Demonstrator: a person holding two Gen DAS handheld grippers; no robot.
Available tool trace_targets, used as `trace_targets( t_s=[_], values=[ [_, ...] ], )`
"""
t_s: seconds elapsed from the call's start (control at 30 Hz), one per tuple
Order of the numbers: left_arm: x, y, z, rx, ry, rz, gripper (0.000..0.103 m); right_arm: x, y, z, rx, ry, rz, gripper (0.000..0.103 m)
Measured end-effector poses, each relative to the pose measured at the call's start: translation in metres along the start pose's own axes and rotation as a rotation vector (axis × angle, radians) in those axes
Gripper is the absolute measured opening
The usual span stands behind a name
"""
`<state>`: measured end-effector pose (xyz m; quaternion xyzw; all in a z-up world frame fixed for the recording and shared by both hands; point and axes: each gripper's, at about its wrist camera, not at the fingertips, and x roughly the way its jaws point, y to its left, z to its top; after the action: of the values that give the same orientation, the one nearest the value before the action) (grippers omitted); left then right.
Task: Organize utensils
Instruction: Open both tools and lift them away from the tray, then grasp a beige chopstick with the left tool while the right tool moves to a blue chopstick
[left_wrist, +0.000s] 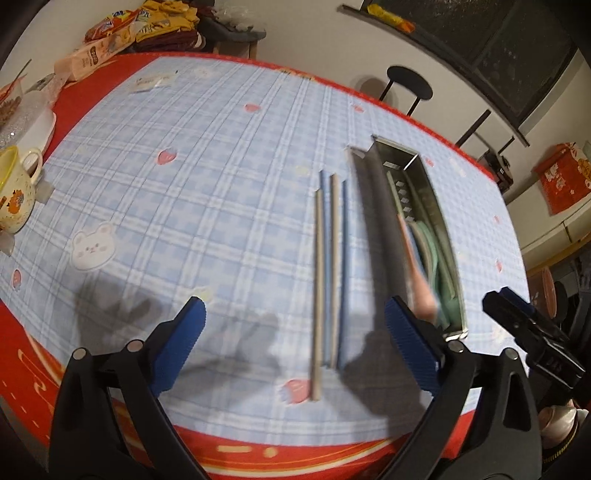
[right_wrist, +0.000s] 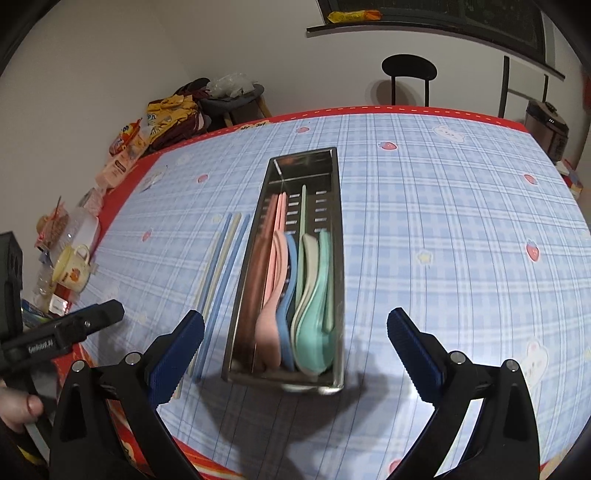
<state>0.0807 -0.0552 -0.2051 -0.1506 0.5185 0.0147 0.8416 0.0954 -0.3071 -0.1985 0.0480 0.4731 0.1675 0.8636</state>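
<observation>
Jaws of left gripper are spread wide, nothing is held; four chopsticks are seen on the checked cloth between them. Right gripper is spread wide too & empty, over the metal tray, where spoons are laid, chopsticks just beside

Black tool — ribbed blue pads.
</observation>
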Motion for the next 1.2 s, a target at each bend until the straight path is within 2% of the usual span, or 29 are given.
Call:
trace_targets(
  t_s=[0.13, 0.23, 0.27, 0.37, 0.43, 0.47, 0.5, 0.6, 0.7, 0.8, 1.2],
  values=[
    [0.006, 0.008, -0.003, 0.064, 0.038, 0.009, 0.095, 0.003, 0.013, -0.007, 0.007, 0.017, -0.054, 0.097],
    [0.011, 0.012, -0.003, 0.105, 0.06, -0.018, 0.094, 0.002, 0.019, -0.011, 0.037, 0.014, -0.045, 0.097],
    [0.012, 0.012, -0.003, 0.114, 0.065, -0.025, 0.092, 0.001, 0.021, -0.013, 0.044, 0.015, -0.033, 0.092],
    [0.019, 0.013, -0.003, 0.144, 0.097, -0.051, 0.078, 0.002, 0.029, -0.015, 0.058, 0.035, 0.013, 0.073],
    [0.026, 0.014, -0.004, 0.162, 0.12, -0.083, 0.061, 0.002, 0.033, -0.018, 0.065, 0.044, 0.017, 0.059],
    [0.028, 0.013, -0.004, 0.171, 0.127, -0.091, 0.056, 0.002, 0.035, -0.02, 0.068, 0.048, 0.018, 0.049],
    [0.032, 0.012, -0.004, 0.187, 0.137, -0.103, 0.047, 0.002, 0.036, -0.02, 0.069, 0.052, 0.018, 0.039],
    [0.042, 0.007, -0.004, 0.226, 0.152, -0.141, 0.03, -0.001, 0.041, -0.023, 0.064, 0.058, 0.012, 0.023],
    [0.051, -0.001, -0.002, 0.273, 0.15, -0.17, 0.027, -0.004, 0.045, -0.023, 0.056, 0.056, 0.005, 0.018],
    [0.062, -0.005, 0.001, 0.285, 0.162, -0.188, 0.027, -0.006, 0.049, -0.025, 0.045, 0.054, -0.005, 0.018],
    [0.089, -0.012, 0.01, 0.311, 0.185, -0.183, 0.026, -0.012, 0.044, -0.034, 0.071, 0.062, -0.056, 0.018]
  ],
)
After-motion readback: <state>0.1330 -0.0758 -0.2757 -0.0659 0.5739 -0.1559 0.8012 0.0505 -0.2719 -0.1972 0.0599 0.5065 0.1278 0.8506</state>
